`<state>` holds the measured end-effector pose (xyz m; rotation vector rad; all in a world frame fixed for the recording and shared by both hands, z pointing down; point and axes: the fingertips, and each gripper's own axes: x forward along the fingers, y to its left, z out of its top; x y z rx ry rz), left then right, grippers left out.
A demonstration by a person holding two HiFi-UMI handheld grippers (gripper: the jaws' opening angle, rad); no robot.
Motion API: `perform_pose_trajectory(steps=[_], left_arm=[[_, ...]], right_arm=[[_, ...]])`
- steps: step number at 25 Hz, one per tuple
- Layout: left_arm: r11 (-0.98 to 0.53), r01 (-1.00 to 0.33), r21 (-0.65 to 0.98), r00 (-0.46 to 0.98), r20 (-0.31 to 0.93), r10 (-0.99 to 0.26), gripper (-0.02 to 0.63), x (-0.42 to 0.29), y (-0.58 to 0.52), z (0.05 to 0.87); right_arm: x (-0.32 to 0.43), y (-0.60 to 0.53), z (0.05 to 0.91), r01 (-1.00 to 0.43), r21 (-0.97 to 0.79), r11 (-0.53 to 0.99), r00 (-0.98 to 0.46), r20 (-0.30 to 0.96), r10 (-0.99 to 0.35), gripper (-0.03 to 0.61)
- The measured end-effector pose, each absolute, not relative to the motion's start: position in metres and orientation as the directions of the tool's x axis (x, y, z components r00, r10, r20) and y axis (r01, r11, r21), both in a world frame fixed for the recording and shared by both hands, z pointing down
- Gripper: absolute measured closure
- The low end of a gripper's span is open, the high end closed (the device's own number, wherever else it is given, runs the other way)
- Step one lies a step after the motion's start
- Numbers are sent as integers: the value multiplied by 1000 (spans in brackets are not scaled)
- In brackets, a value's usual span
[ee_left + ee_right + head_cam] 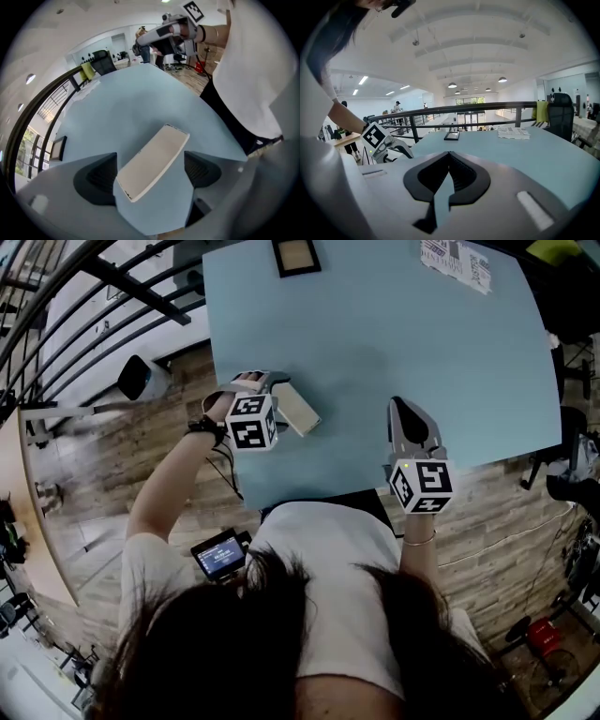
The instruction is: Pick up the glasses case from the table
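Straddling the glasses case [157,157], the left gripper [151,174] has its jaws spread (no contact); the right gripper [449,157] has them pressed together.

Bright, even daylight; strong fisheye warping.

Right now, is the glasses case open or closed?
Closed. The glasses case lies flat on the table as one shut slab, no lid lifted, between the left gripper's open fingers.
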<state>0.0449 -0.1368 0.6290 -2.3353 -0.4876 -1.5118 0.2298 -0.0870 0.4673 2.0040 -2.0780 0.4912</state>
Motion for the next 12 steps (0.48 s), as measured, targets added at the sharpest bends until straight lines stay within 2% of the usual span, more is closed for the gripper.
perform_pose_trajectory(steps=[12], left_arm=[[-736,677,-5,234,949,210,127,56,-122,665]], right_arm=[[243,-74,479,-994,-104,-42,-4,408,-913,575]])
